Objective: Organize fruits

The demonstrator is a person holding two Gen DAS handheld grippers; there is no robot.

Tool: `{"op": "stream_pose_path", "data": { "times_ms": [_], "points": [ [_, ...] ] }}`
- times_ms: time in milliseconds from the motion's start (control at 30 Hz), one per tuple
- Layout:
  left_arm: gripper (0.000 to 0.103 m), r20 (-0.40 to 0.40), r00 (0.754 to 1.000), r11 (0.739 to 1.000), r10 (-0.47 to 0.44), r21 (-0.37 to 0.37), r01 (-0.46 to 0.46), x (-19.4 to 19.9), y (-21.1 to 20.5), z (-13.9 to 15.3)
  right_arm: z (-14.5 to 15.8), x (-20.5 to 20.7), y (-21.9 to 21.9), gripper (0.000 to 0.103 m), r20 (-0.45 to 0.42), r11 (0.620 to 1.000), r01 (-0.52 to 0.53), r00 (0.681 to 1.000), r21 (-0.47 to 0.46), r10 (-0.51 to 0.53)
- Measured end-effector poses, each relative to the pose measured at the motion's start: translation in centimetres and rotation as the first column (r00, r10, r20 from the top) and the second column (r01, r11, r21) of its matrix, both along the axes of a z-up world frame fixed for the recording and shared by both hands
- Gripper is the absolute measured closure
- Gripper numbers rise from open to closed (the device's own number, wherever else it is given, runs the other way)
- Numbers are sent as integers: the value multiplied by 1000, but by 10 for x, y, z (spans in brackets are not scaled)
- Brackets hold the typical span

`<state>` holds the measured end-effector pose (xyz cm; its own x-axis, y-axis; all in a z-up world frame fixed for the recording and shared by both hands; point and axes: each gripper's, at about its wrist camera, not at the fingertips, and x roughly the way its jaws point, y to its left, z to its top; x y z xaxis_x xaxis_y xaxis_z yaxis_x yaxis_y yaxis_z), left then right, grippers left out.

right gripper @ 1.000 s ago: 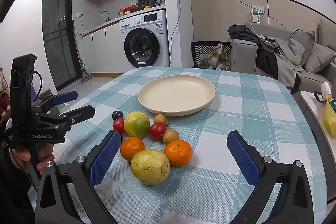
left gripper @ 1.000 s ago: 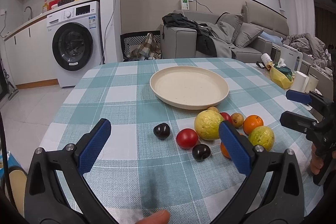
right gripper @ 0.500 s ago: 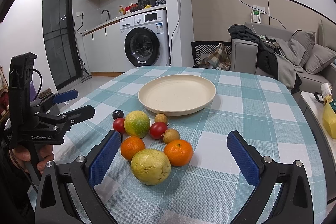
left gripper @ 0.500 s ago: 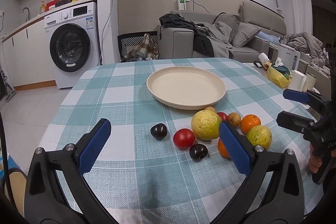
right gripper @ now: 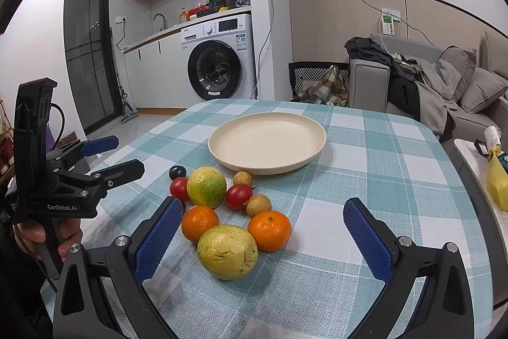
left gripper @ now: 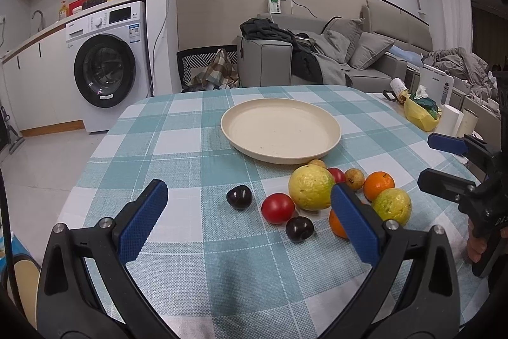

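Both grippers hover above the checked surface (left gripper: 177, 148) with their jaws spread wide and nothing between them. The left gripper (left gripper: 249, 220) faces the fruit cluster from one side; the right gripper (right gripper: 262, 231) faces it from the other.

The cream plate (right gripper: 222, 145) sits bare beyond the fruit, which all lies on the cloth just in front of its near rim. The left wrist view shows two dark plums, one (left gripper: 239, 196) apart at the cluster's edge and another (left gripper: 299, 228) nearer the camera, beside a red tomato (left gripper: 277, 207). The right wrist view shows only one plum clearly; the nearer one is largely hidden behind its blue pad.

The right wrist view shows plainly two oranges (right gripper: 200, 223) (right gripper: 269, 230) flanking a yellow-green guava (right gripper: 227, 251), with a green-yellow citrus (right gripper: 206, 186), a second tomato (right gripper: 238, 196) and two small brown longans (right gripper: 258, 205) behind. In the left view one orange is half covered by a pad.
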<state>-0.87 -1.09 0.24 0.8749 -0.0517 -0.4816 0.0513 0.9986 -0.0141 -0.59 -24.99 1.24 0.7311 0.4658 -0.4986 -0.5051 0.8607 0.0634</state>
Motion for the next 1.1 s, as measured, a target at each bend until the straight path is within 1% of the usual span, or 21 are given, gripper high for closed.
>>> {"op": "stream_pose_path", "data": {
  "times_ms": [1100],
  "points": [
    [1,-1,1000,1000,-1,0,1,0,-1,0,-3,4,4,0,-23,1000,2,1000,-9,-3]
  ]
}}
